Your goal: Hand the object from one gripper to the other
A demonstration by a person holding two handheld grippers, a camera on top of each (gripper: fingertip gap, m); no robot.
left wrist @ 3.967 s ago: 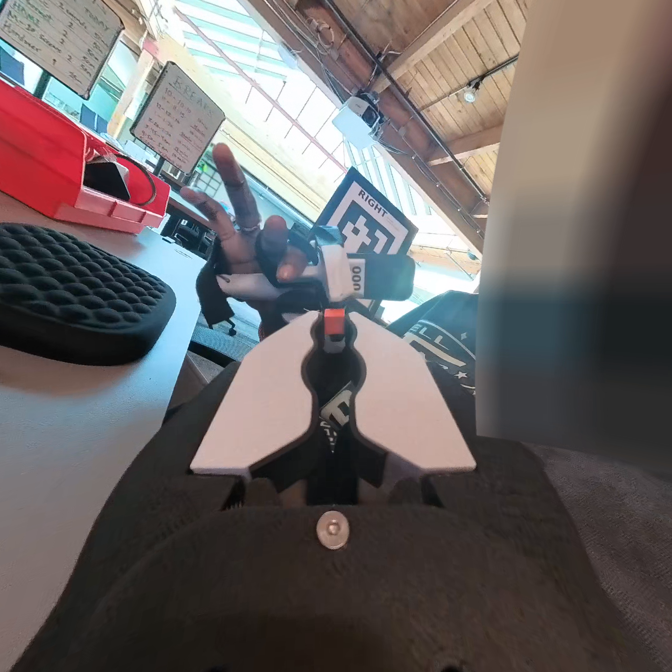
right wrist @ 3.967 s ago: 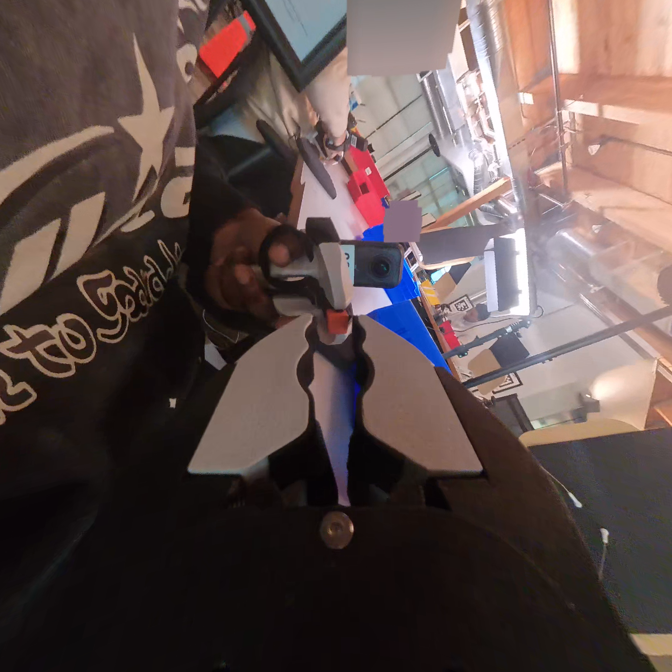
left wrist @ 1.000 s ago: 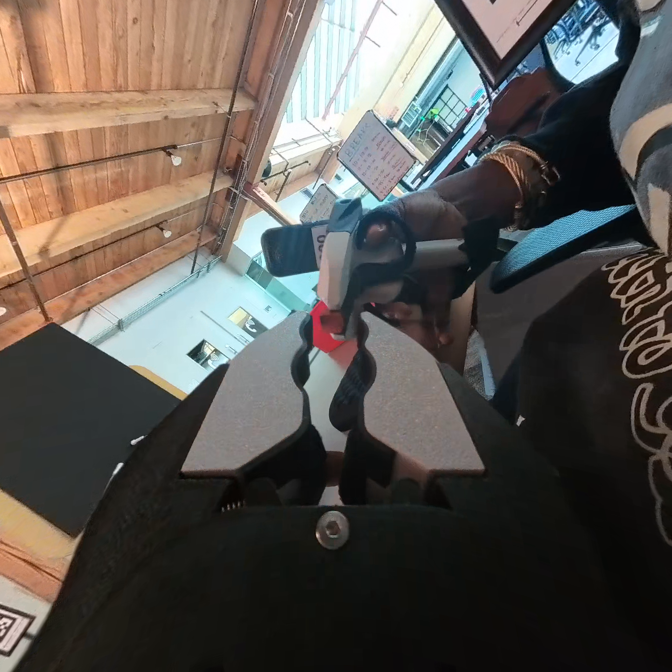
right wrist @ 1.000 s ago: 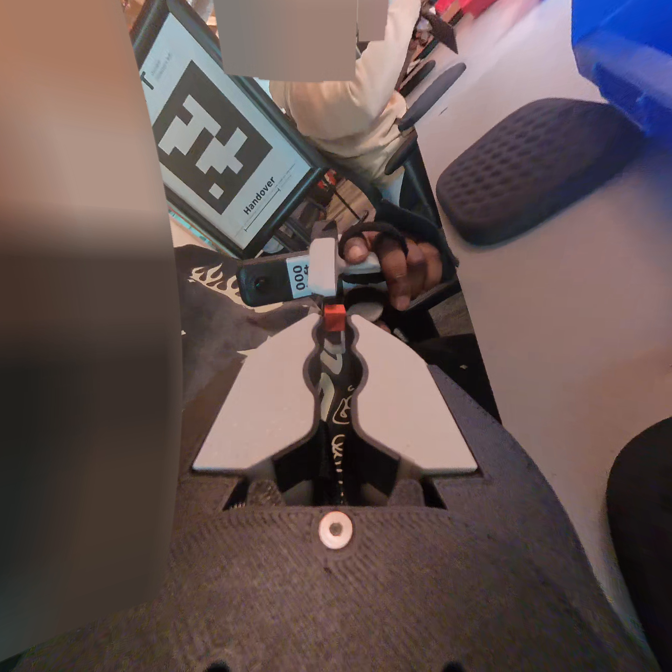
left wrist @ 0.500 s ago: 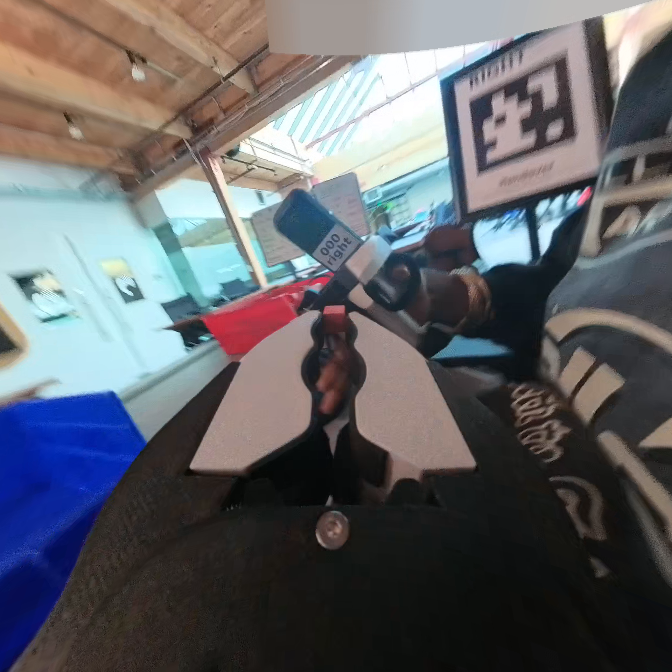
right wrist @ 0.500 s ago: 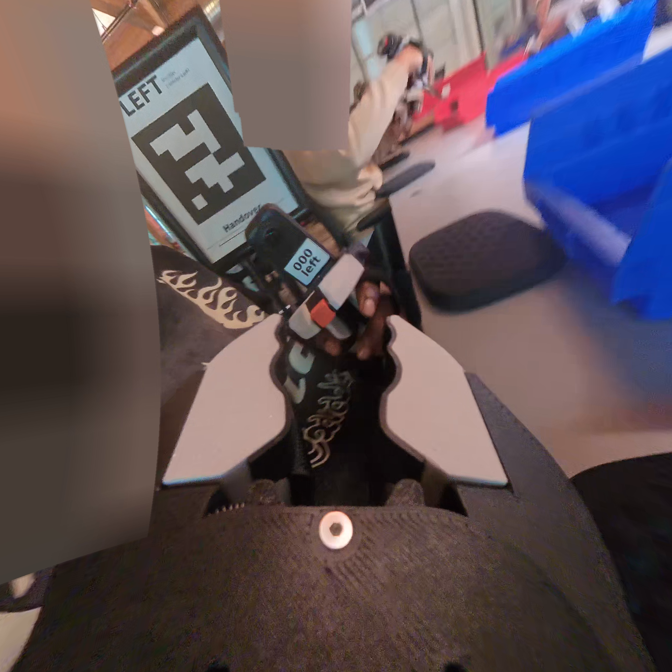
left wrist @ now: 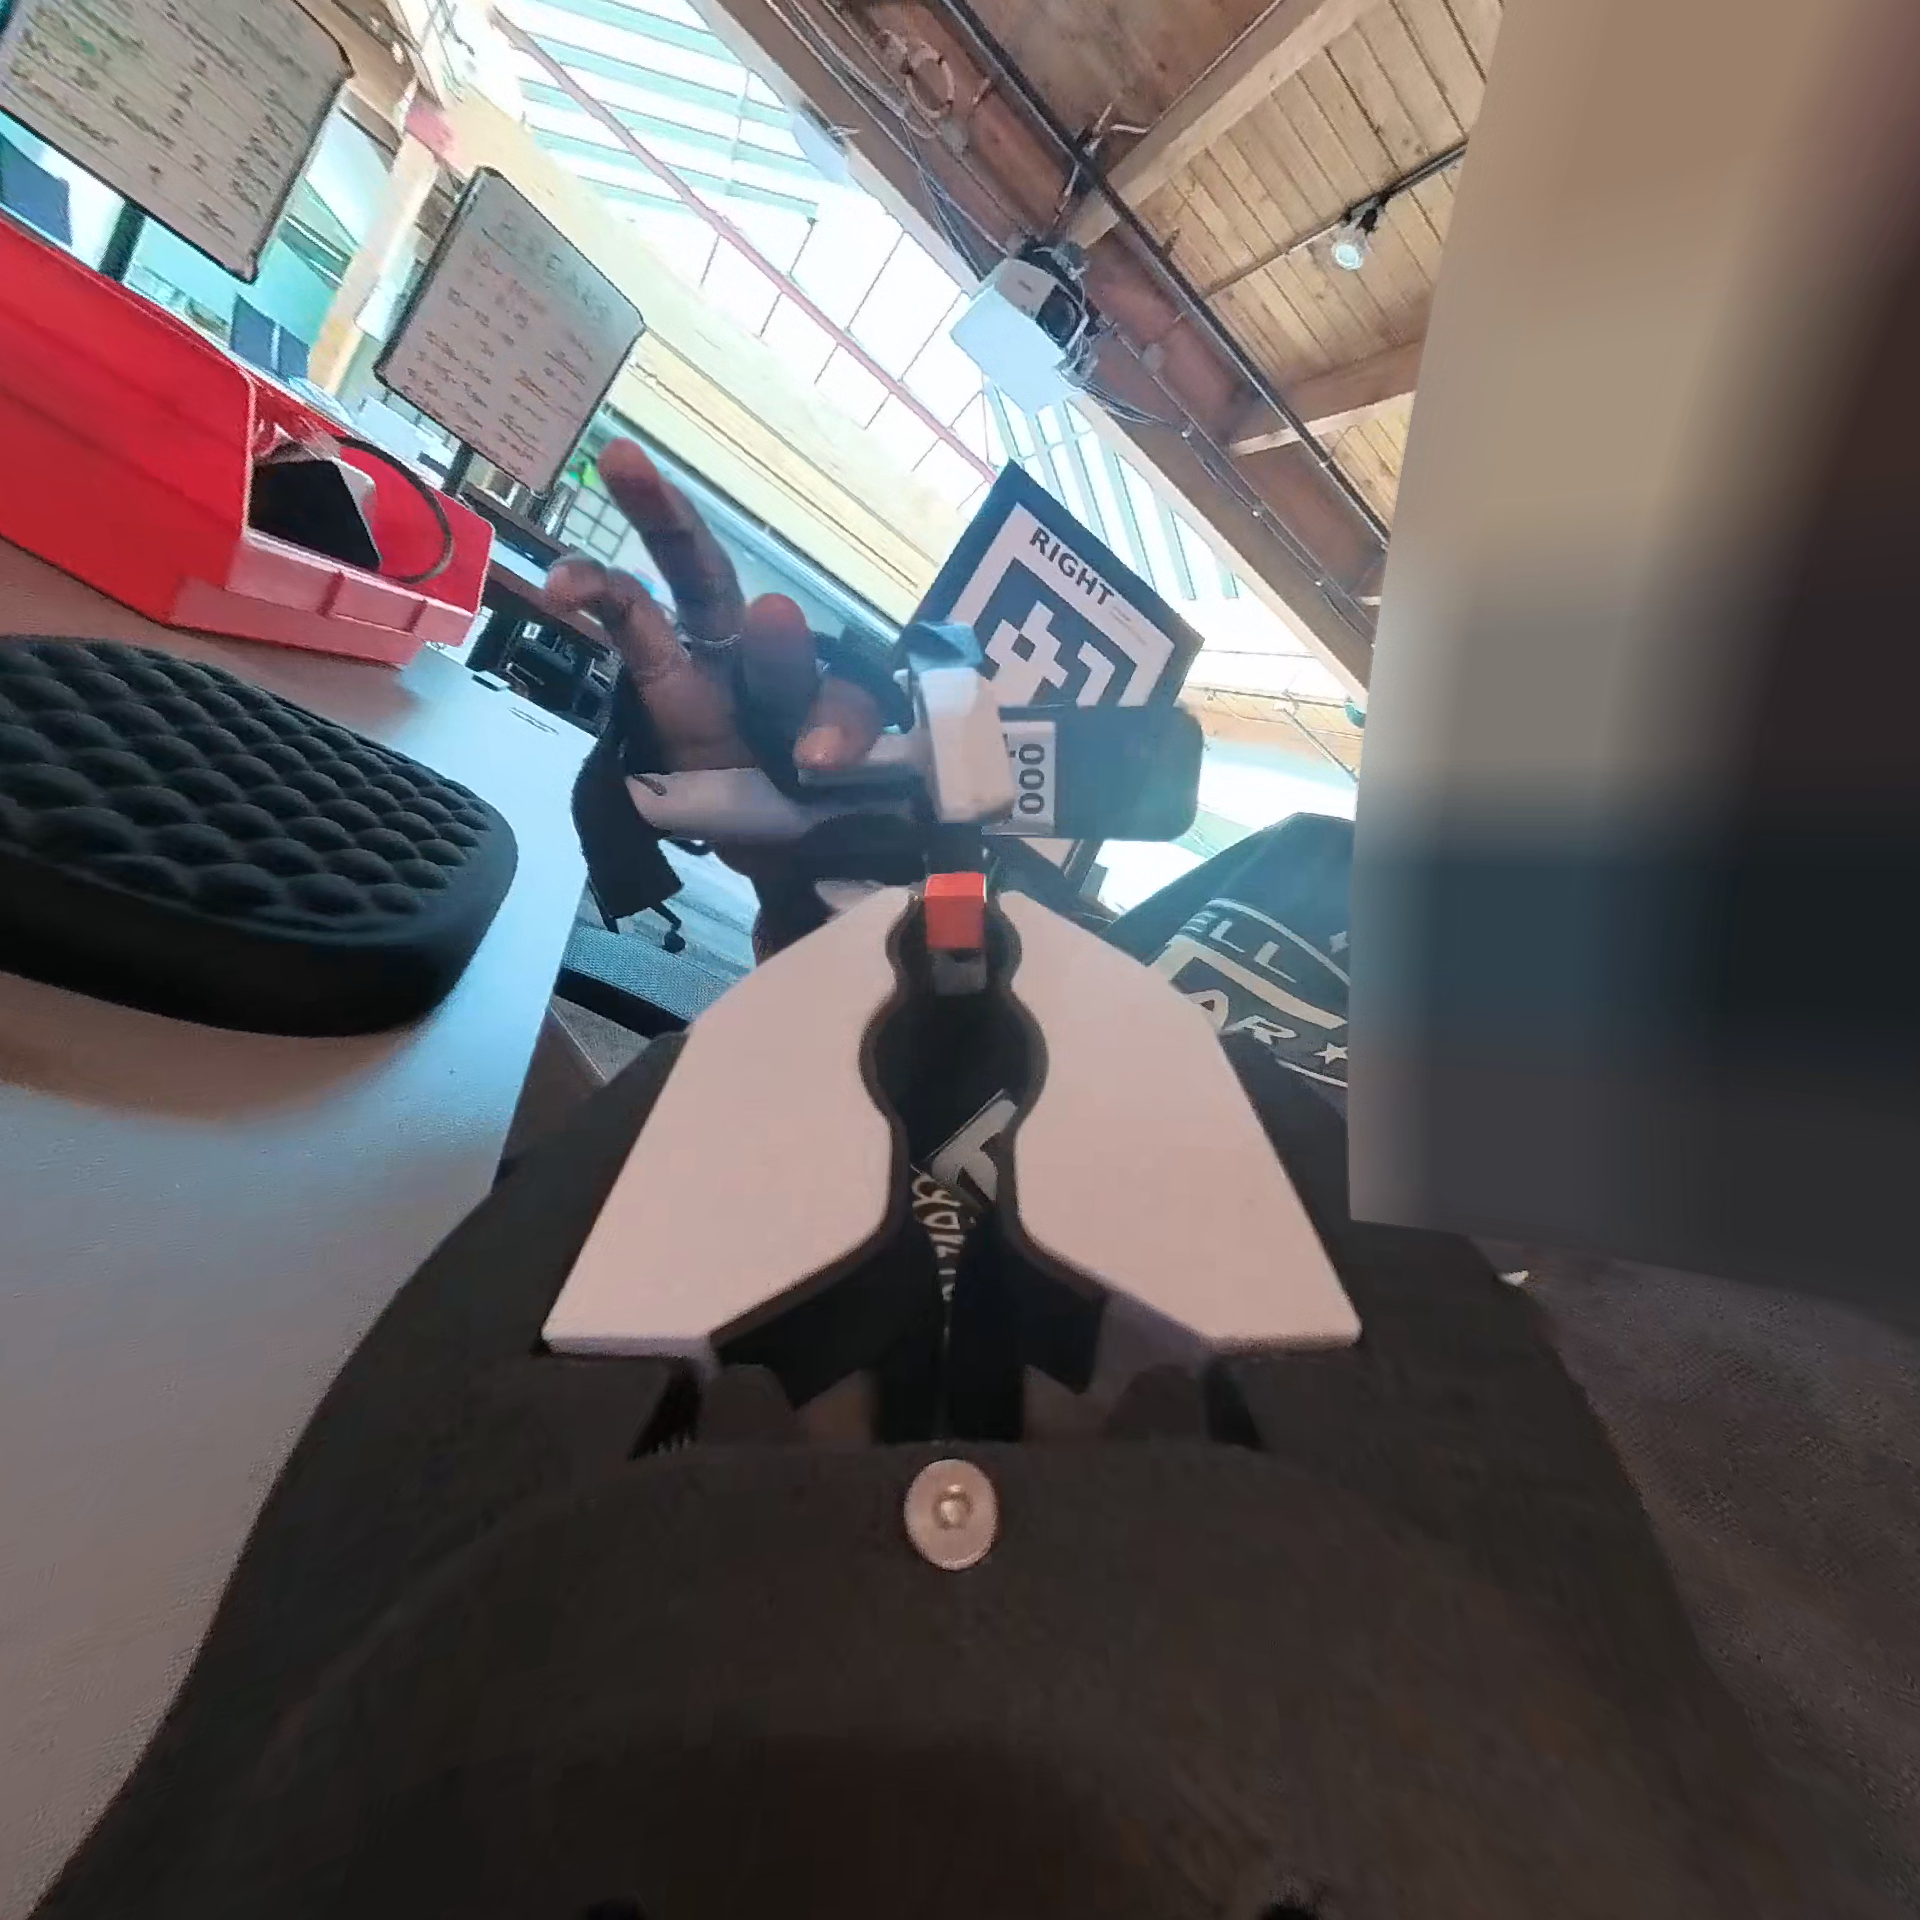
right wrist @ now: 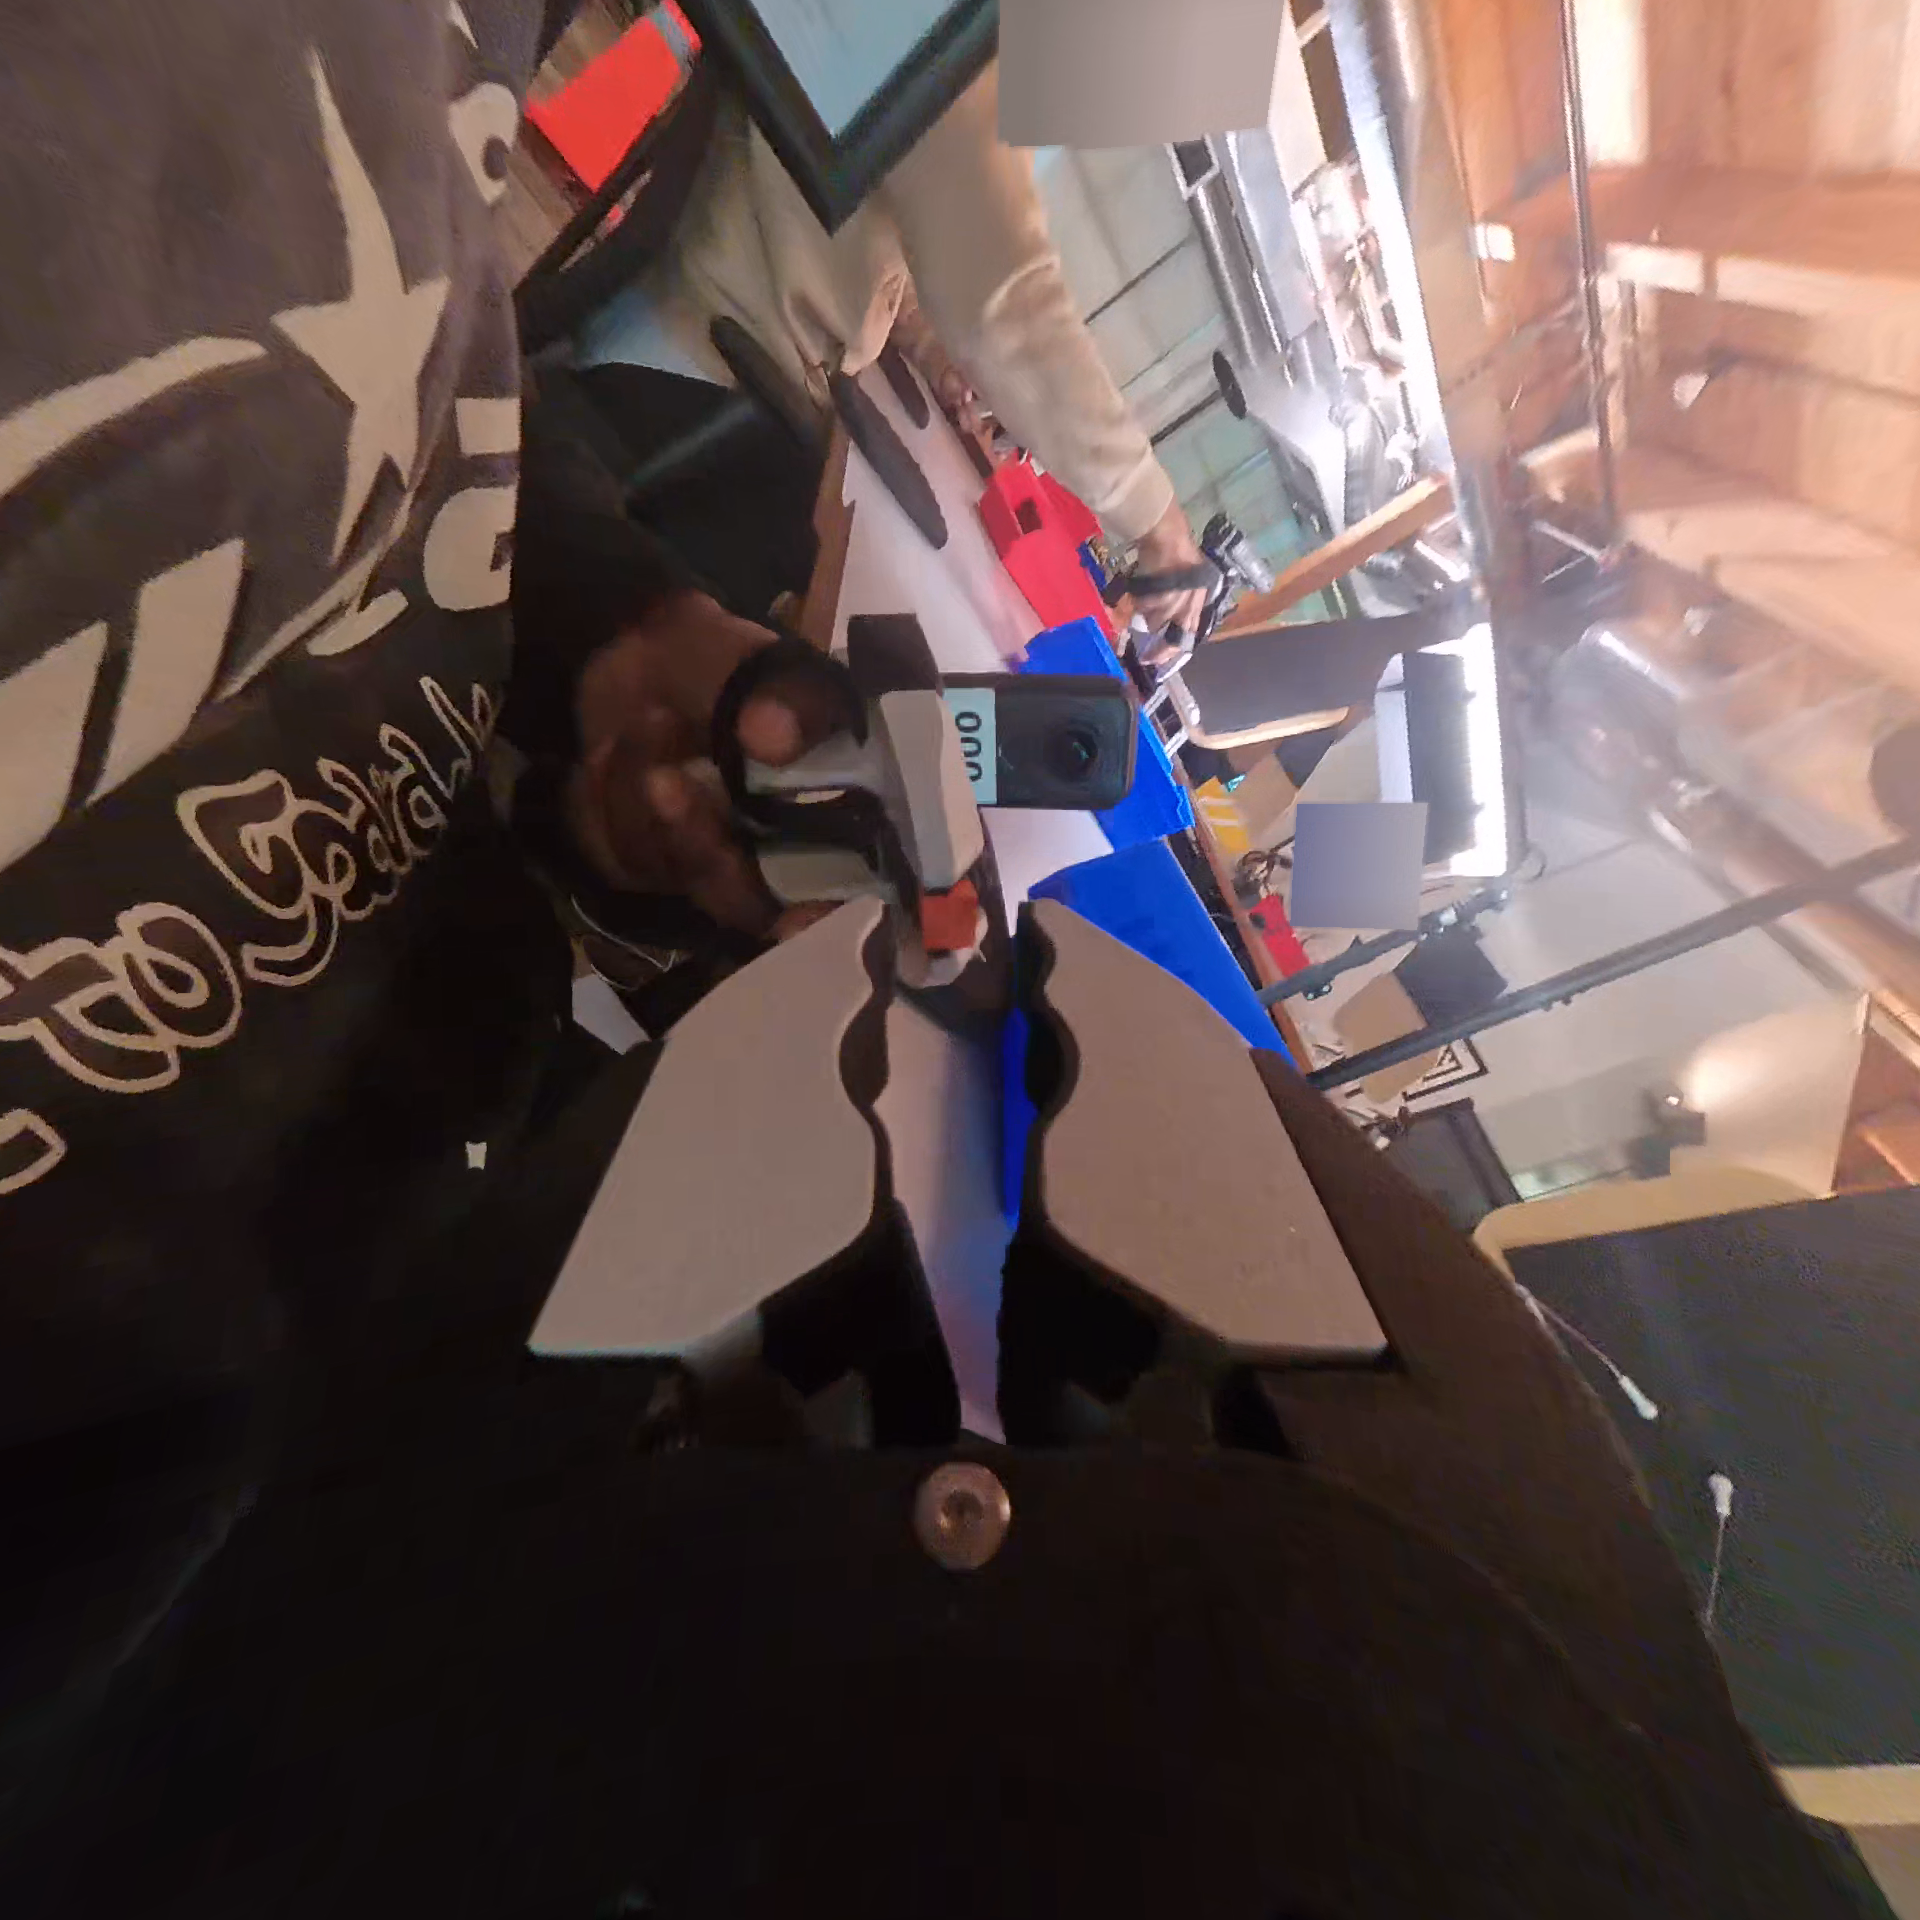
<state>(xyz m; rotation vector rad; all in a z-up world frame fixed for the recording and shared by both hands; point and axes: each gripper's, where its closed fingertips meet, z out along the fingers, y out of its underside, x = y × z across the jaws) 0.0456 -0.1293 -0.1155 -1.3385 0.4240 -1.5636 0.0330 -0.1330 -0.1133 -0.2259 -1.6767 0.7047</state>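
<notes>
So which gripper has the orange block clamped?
The left gripper: its tips pinch the orange block, while the right gripper stands open, fingers apart around it.

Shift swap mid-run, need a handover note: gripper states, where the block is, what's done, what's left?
Left gripper: shut on the red block, pinched at its fingertips, held up off the table.
Right gripper: open, with its fingers on either side of the block and a gap on one side, so it has no grip yet.
Done: both grippers are lined up tip to tip around the block.
Left: close the right gripper on the block, open the left, then pull the two apart.
</notes>
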